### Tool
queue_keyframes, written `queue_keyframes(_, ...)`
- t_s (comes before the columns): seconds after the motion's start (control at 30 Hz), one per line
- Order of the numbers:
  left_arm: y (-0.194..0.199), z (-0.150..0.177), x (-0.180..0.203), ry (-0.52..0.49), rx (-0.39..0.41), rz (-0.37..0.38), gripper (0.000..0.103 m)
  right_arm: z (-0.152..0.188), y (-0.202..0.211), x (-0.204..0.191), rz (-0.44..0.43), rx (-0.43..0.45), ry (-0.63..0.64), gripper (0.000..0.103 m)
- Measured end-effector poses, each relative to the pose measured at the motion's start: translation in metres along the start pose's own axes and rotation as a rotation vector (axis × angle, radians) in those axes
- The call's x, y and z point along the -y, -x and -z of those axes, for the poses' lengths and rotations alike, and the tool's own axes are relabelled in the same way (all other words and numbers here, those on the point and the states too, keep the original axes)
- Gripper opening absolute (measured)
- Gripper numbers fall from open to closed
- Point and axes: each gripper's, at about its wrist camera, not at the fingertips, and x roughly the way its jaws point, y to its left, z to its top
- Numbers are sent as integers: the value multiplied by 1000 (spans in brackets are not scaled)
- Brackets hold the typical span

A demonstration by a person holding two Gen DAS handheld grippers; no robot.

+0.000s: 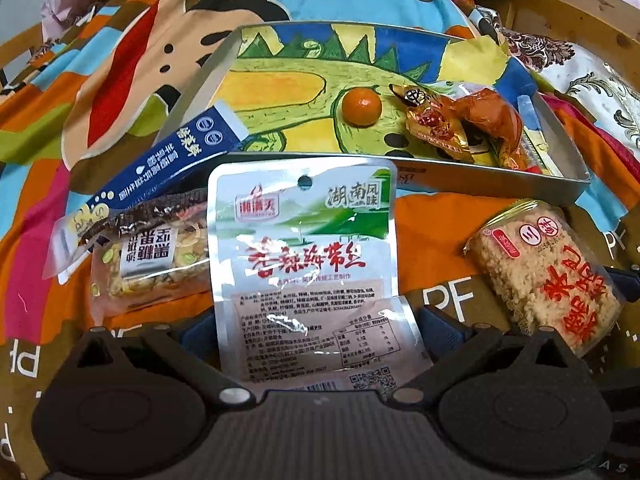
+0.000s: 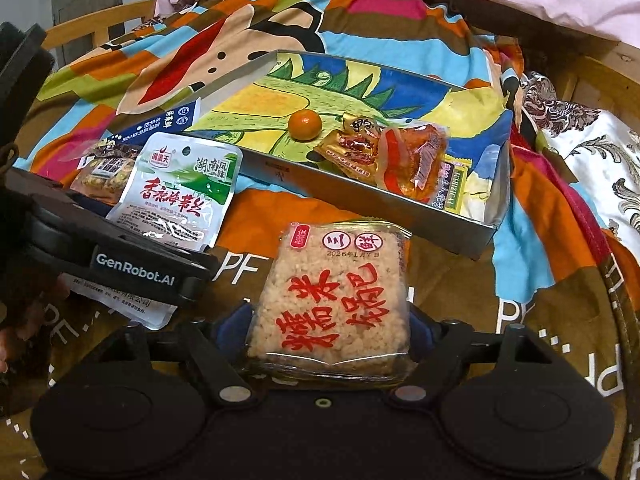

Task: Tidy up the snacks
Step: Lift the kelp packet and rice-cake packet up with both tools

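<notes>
My left gripper [image 1: 316, 320] is shut on a white-and-green seaweed snack pouch [image 1: 304, 248], held upright in front of the tray; it also shows in the right wrist view [image 2: 180, 192]. My right gripper [image 2: 332, 320] is shut on a clear-wrapped rice cracker block with red characters [image 2: 332, 292], which also shows in the left wrist view [image 1: 544, 272]. A shallow silver tray [image 1: 480, 172] with a dinosaur drawing holds a small orange [image 1: 361, 105], a gold-wrapped snack [image 1: 436, 128] and an orange meat pack [image 1: 496, 120].
A blue stick sachet [image 1: 176, 160] leans on the tray's left corner above a nut bar pack [image 1: 152, 256]. All lies on a colourful patterned blanket [image 1: 100, 80]. A floral pillow [image 2: 592, 148] and a wooden frame [image 1: 580, 12] lie to the right.
</notes>
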Motion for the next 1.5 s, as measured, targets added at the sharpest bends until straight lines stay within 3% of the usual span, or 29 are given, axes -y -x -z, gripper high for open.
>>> queue_keyframes(0.1, -1, 2, -3, 2, 7, 13, 103, 2, -8, -4, 7, 4, 4, 94)
queue_keyframes(0.33, 7, 7, -10, 9, 28, 45, 98, -1, -4, -4, 23, 29, -56, 75)
queue_keyframes(0.7, 36, 31, -35, 71, 32, 101, 95, 5, 15, -4, -5, -3, -47, 74)
queue_keyframes(0.77, 39, 35, -38, 68, 35, 108, 95, 6, 14, -6, 0, -2, -34, 75)
queue_keyframes(0.9, 38, 39, -33, 19, 30, 97, 97, 9, 2, -12, 35, 16, -19, 89)
queue_keyframes(0.97, 35, 39, -28, -2, 28, 85, 98, 12, -1, -16, 47, 26, -2, 91)
queue_keyframes(1.1, 34, 44, -24, -32, 40, 69, 98, 12, 6, -12, 59, 36, -36, 74)
queue_keyframes(1.23, 40, 45, -26, -14, 49, 72, 94, 13, 16, -8, 65, 24, -81, 73)
queue_keyframes(1.5, 58, 52, -29, 27, 79, 89, 92, 17, 38, -24, 111, 73, -7, 73)
